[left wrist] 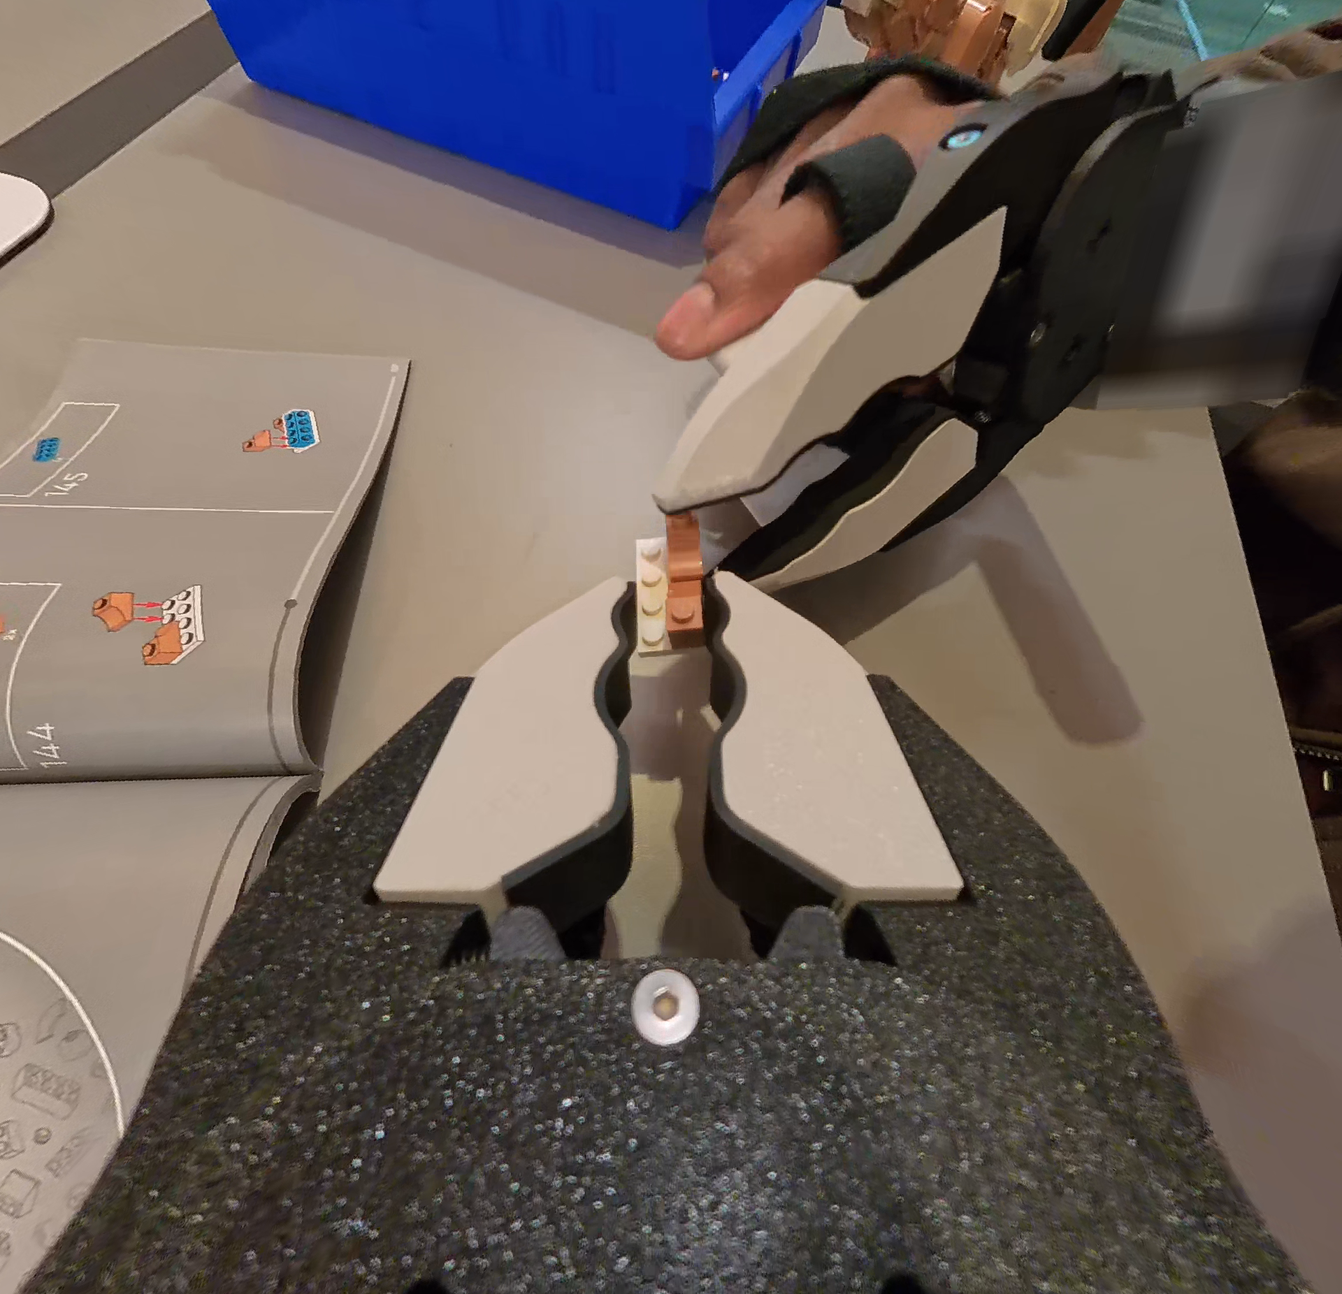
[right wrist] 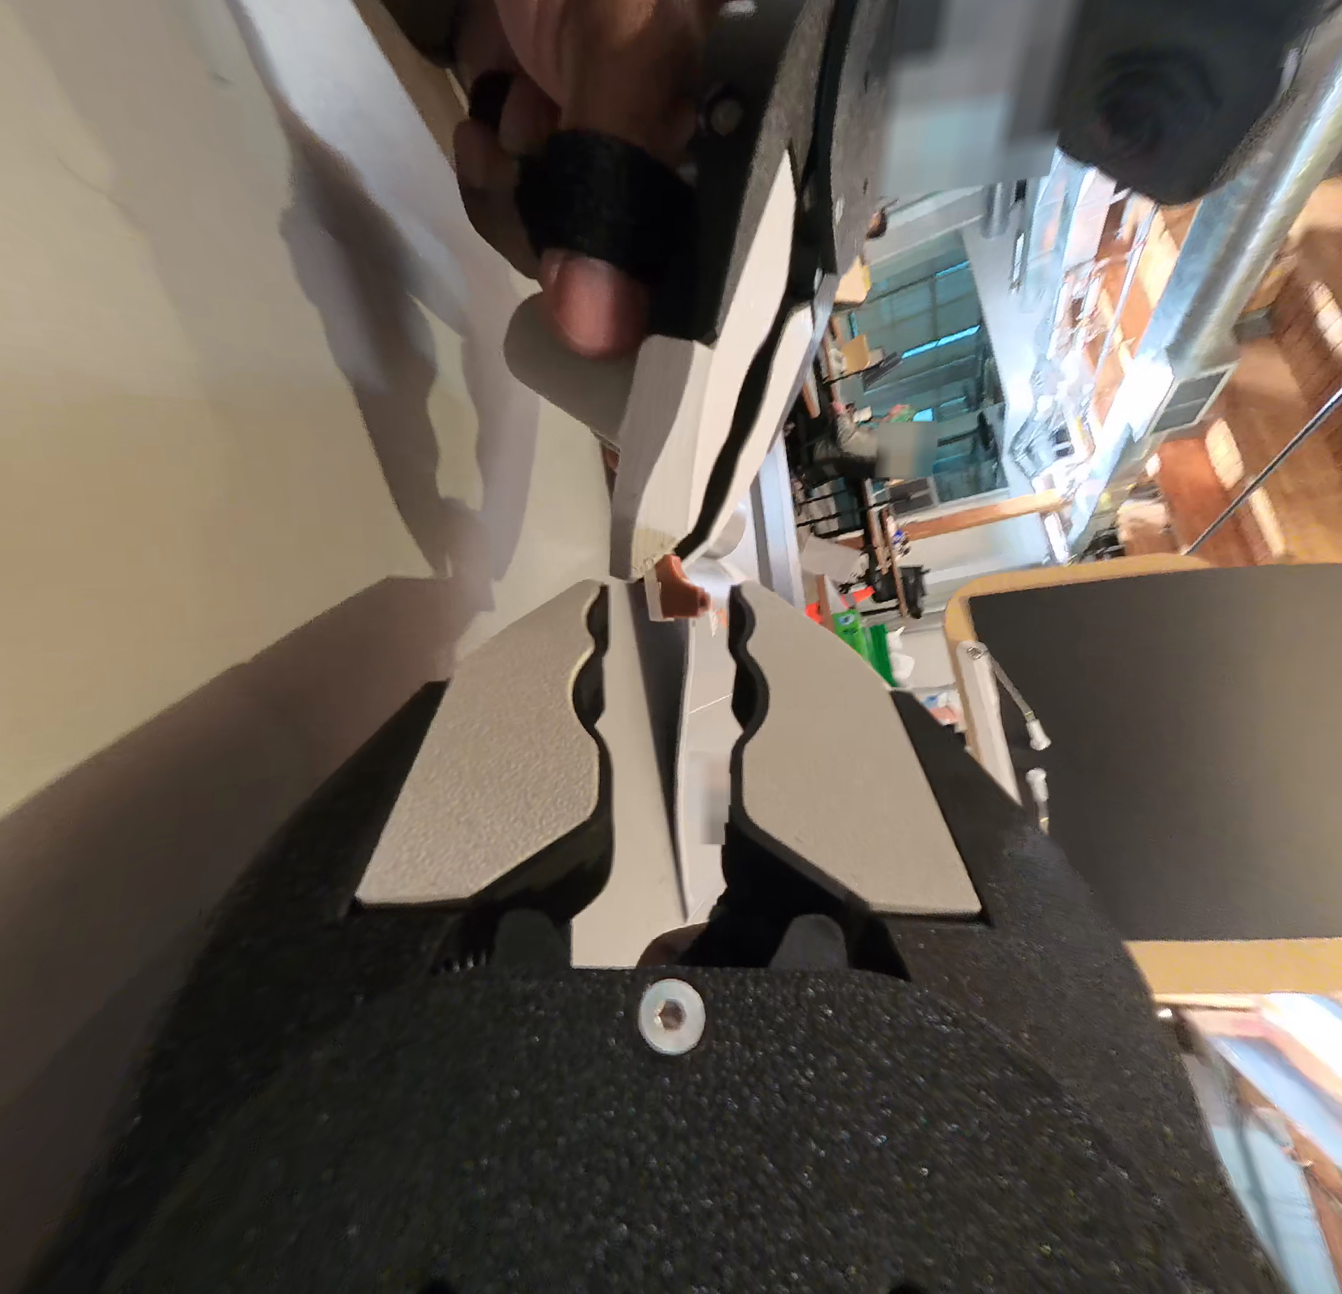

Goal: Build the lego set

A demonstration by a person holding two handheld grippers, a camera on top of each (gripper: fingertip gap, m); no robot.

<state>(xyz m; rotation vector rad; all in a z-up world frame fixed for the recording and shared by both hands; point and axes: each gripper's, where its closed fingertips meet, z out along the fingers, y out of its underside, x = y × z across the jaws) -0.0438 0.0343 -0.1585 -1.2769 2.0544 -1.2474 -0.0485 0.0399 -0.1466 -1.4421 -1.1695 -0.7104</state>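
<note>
Left claw (left wrist: 672, 609) grips white plate (left wrist: 651, 598) with brown piece (left wrist: 682, 617) seated. Right claw (left wrist: 701, 533) clenched on second brown piece (left wrist: 682, 542), not yet pressed home. Finished tan-brown model section (left wrist: 951, 3) behind blue bin (left wrist: 508, 61); open instruction booklet (left wrist: 181, 555) on worktop (left wrist: 508, 388) suggests many steps remain.

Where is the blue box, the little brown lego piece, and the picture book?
blue box (left wrist: 508, 68): left wrist view, on its front wall.
brown lego piece (left wrist: 682, 584): left wrist view, on its studded top.
picture book (left wrist: 181, 562): left wrist view, on the open grey page.
</note>
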